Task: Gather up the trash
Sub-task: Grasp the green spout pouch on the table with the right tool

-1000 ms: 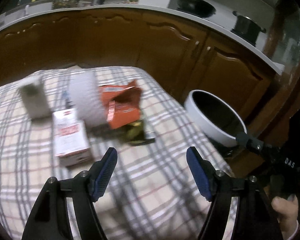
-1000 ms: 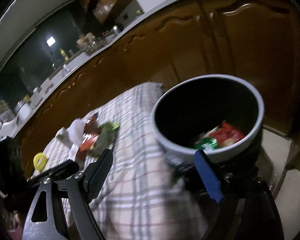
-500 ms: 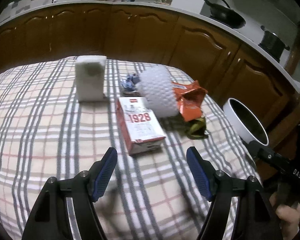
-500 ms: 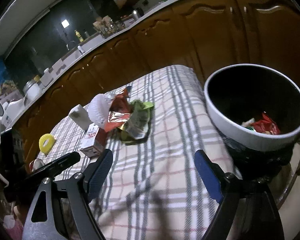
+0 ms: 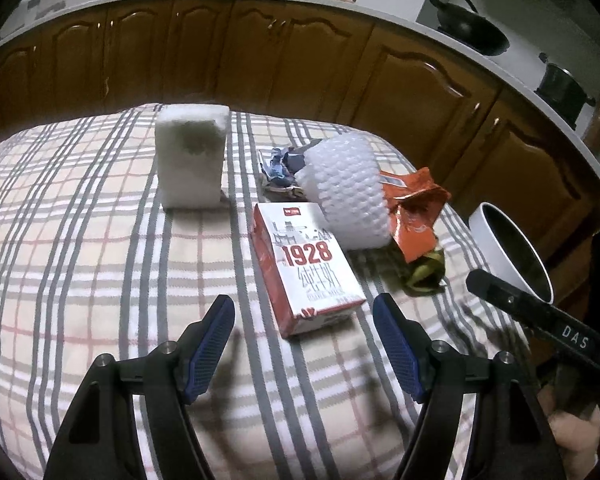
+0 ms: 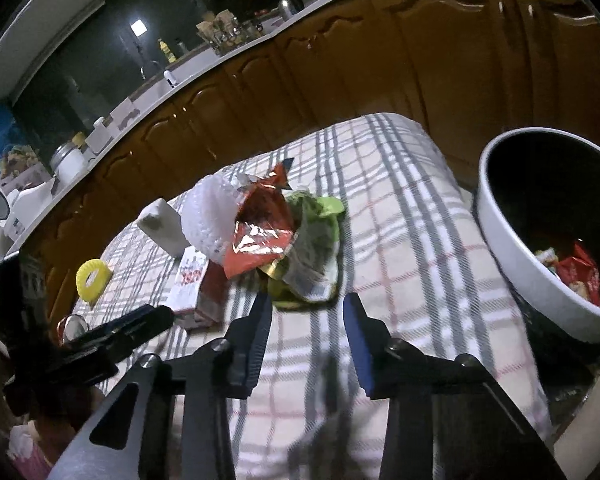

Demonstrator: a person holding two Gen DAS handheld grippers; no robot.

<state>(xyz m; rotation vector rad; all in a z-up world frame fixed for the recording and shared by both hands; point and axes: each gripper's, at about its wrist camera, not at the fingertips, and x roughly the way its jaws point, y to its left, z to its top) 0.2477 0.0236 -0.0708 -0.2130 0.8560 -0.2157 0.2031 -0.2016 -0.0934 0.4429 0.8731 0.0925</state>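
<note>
i'm between pickups: both grippers hang empty, left gripper (image 5: 303,344) wide open before the milk carton (image 5: 306,268), right gripper (image 6: 307,340) half open near the green wrapper (image 6: 314,236). next, close on it, carry to the bin (image 6: 512,240).

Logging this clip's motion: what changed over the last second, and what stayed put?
The right gripper swung away from the white bin toward the green wrapper, its jaws narrower than before but empty. The left gripper turned from the bin side to face the 1928 carton, open and empty. Nothing was grasped or released. The trash pile and the wrappers in the bin stayed put.
</note>
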